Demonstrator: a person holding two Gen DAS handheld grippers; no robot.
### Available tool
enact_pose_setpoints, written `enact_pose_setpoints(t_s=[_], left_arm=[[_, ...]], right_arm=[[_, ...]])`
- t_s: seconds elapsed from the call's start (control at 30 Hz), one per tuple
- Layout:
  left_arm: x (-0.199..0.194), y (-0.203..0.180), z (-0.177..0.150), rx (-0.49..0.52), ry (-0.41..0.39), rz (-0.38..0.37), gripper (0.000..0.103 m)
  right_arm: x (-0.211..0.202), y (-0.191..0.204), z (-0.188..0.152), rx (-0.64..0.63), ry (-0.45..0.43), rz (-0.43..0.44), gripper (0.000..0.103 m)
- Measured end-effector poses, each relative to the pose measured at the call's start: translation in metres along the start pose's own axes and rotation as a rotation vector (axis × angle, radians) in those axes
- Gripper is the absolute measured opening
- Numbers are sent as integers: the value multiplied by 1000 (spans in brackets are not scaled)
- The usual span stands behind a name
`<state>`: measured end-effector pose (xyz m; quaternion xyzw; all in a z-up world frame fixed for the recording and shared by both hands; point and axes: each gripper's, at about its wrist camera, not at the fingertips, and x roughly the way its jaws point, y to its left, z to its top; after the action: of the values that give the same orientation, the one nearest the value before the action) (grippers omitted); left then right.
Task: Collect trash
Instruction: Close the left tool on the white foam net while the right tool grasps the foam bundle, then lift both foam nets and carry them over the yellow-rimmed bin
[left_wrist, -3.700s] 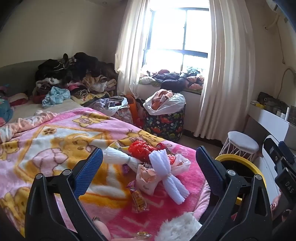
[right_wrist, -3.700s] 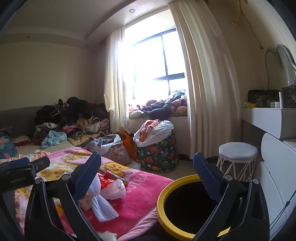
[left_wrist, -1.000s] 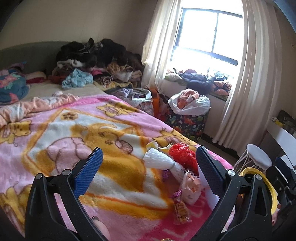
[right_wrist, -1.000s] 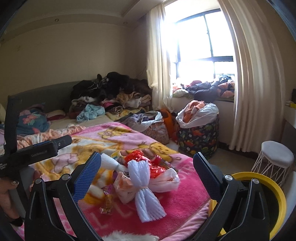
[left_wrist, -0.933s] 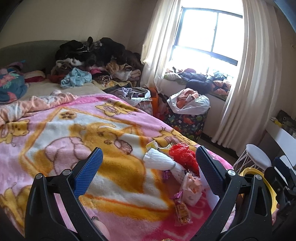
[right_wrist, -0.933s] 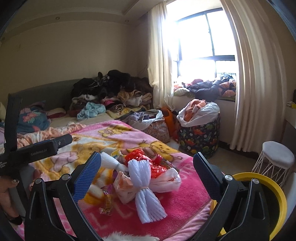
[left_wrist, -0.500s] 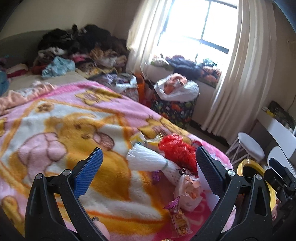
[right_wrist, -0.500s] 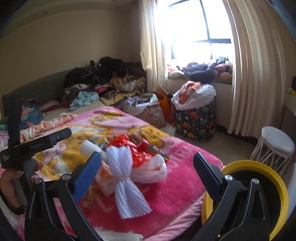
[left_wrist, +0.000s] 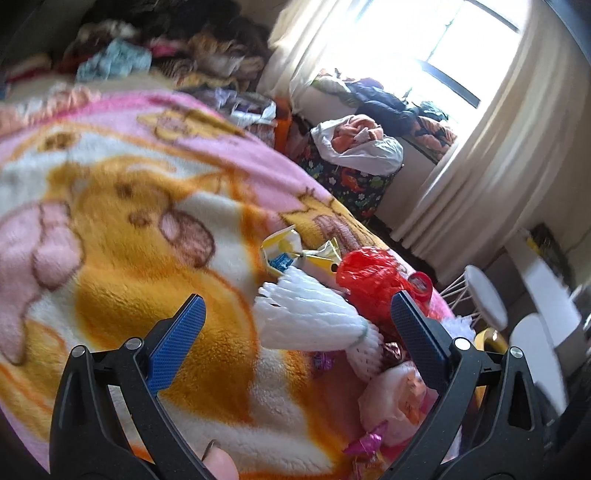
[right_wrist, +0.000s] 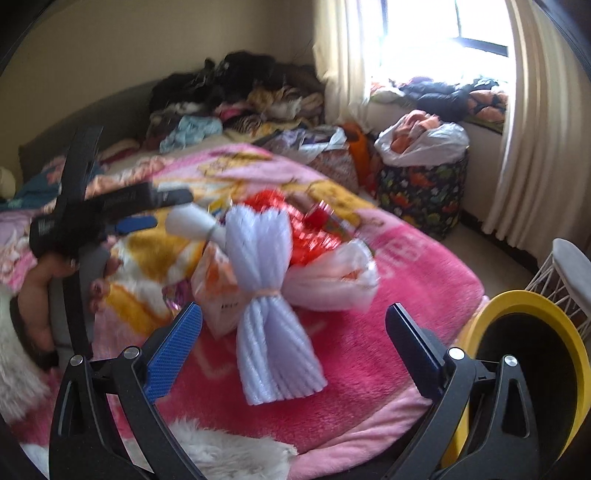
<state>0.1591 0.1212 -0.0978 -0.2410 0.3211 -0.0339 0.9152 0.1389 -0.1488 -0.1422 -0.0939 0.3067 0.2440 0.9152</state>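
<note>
Bedroom clutter fills the left wrist view: a pink and orange cartoon blanket (left_wrist: 122, 206) covers the bed, and the trash sits in a heap near its far corner. The left gripper (left_wrist: 295, 314) hangs above the blanket with its jaws spread wide and nothing between them. Straight ahead lies a white foam net sleeve (left_wrist: 306, 317), cinched at one end by a band. Behind it sits a crumpled red plastic bag (left_wrist: 373, 284), with a yellow wrapper (left_wrist: 295, 253) beyond and small foil candy wrappers (left_wrist: 364, 441) nearer the camera. The sleeve looks very light, soft and springy, so it should squash under the pads; the banded neck is probably the firmest place to pinch.

From the right wrist view, the same heap rests on the deep pink part of the blanket, with a second foam net sleeve (right_wrist: 271, 291) lying across a thin plastic bag (right_wrist: 332, 280). The right gripper (right_wrist: 293, 325) is likewise released, its jaws wide and empty, the sleeve framed between them. A yellow-rimmed bin (right_wrist: 532, 306) stands just off the bed's corner at the right. This sleeve also narrows at a tied waist, likely the best hold. The bag beneath looks limp and slippery, so it may drag along or slide free.
</note>
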Motion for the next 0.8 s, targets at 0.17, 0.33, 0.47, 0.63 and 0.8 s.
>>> enact_pose_setpoints(t_s=[0.17, 0.33, 0.47, 0.63, 0.8], left_arm=[[16, 13, 3, -93, 45, -57, 92], [20, 11, 3, -119, 69, -92, 92], [21, 9, 3, -134, 83, -86, 73], [17, -1, 2, -100, 87, -60, 39], [-1, -14, 3, -65, 41, -59, 18]], right_arm=[[25, -3, 0, 11, 97, 0, 95], [40, -1, -1, 14, 153, 24, 80], [44, 5, -3, -11, 178, 60, 45], [32, 5, -4, -6, 135, 88, 37], [8, 2, -6, 29, 54, 104, 35]])
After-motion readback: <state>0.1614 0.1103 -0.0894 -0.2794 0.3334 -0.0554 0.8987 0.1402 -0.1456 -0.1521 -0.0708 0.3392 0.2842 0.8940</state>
